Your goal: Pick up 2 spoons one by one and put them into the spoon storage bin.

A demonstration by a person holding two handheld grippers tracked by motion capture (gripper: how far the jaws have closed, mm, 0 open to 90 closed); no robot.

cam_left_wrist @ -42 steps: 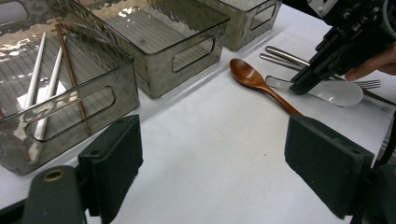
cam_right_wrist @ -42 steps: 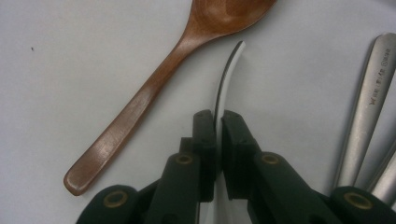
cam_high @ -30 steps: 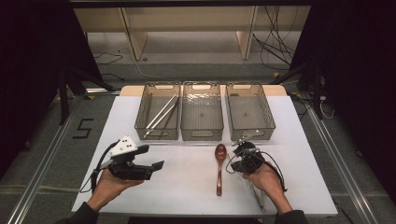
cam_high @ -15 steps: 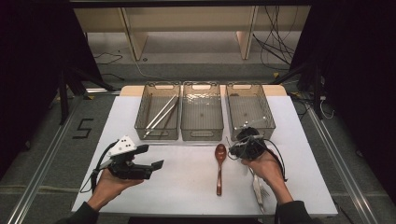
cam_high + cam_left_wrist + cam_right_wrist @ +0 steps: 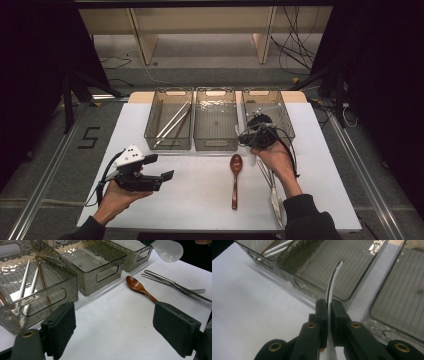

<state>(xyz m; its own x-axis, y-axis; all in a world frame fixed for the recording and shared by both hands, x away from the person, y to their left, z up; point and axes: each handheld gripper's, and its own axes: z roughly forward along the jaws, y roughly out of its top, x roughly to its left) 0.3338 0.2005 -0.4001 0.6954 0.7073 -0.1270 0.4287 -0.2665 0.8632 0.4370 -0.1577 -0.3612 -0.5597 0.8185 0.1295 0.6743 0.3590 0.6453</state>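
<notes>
White counter (image 5: 200,200) under dark surroundings, three clear bins in a row at its far side. Right gripper (image 5: 328,307) clamped on a white plastic spoon (image 5: 332,287), jaws nearly together on its thin handle, raised above the front edge of the right bin (image 5: 280,107). Left gripper (image 5: 167,175) low over the counter's left part, jaws wide apart, nothing between. Wooden spoon (image 5: 235,172) flat before the middle bin (image 5: 215,145); metal knife (image 5: 175,286) and fork (image 5: 198,291) just right of it.
</notes>
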